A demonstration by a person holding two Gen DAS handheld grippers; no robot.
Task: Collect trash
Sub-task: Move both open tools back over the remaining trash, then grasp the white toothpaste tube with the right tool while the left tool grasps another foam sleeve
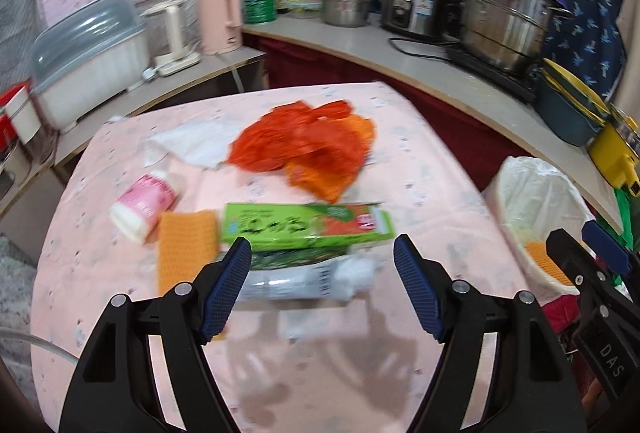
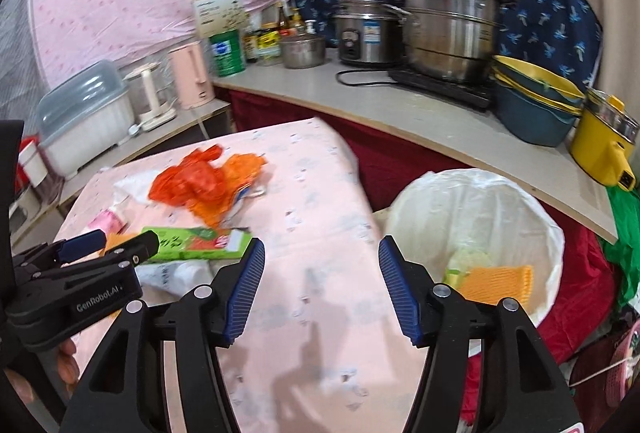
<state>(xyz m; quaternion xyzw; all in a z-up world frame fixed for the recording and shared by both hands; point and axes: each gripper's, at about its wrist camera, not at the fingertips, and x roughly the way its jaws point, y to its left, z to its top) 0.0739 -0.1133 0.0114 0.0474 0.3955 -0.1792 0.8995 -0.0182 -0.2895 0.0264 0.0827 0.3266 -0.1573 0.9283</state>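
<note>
The trash lay scattered on a table [image 1: 400, 193] covered in a pale pink cloth: a green box [image 1: 306, 225] lay flat across the near middle, with a crumpled white wrapper [image 1: 308, 281] just in front of it and a darker green packet partly hidden between the two. An orange sponge [image 1: 186, 245] sat just left of the box, touching its end, and a small pink-and-white bottle [image 1: 144, 205] lay on its side beyond the sponge. Farther back, an orange plastic bag [image 1: 308, 149] was bunched up near the middle of the table, with a white plastic bag [image 1: 192, 147] to its left. The left gripper [image 1: 322, 289] hung wide open over the near items, holding nothing, its blue fingers [image 1: 228, 287] either side of the white wrapper. The right gripper [image 2: 320, 287] was also wide open and empty, poised above the table's right edge. Just off that edge stood a bin [image 2: 500, 193] lined with a white bag, and inside it lay another orange sponge [image 2: 498, 283] beside a pale green scrap. Behind the table ran a counter [image 2: 400, 117] with a large steel pot [image 2: 452, 33] draped with a purple cloth, a rice cooker [image 2: 366, 33], a pink kettle [image 2: 190, 77] and a yellow pot [image 2: 608, 149].
</note>
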